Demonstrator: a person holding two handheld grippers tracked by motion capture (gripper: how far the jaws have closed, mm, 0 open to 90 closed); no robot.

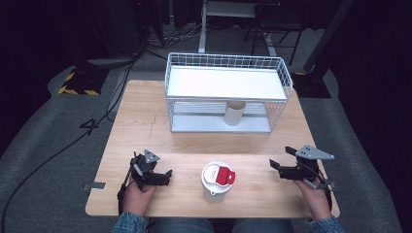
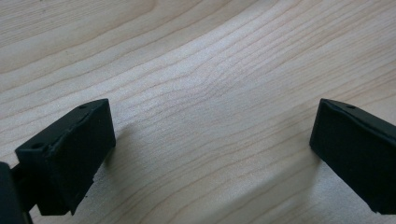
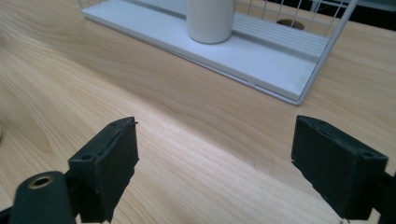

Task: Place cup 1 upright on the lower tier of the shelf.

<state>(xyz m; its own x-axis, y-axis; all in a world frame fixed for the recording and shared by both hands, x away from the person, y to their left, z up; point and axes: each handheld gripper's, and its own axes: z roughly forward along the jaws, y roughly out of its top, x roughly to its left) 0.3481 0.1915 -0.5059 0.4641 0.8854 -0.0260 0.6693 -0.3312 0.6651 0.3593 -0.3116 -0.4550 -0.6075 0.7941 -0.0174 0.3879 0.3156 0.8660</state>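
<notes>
A white tumbler with a red and white lid stands upright near the front edge of the wooden table, between the two hands. My left gripper rests low at the tumbler's left, open, its jaws wide apart over bare wood. My right gripper is held at the tumbler's right, also open with nothing between its jaws. A white wire rack with a solid upper shelf stands at the back. A white cup sits on the rack's lower shelf, and that cup shows ahead of the right gripper.
The rack's wire side wall rises at the right of its lower shelf. Beyond the table lie grey floor, black cables and a yellow-black striped base. A small metal bracket sticks out at the table's front left edge.
</notes>
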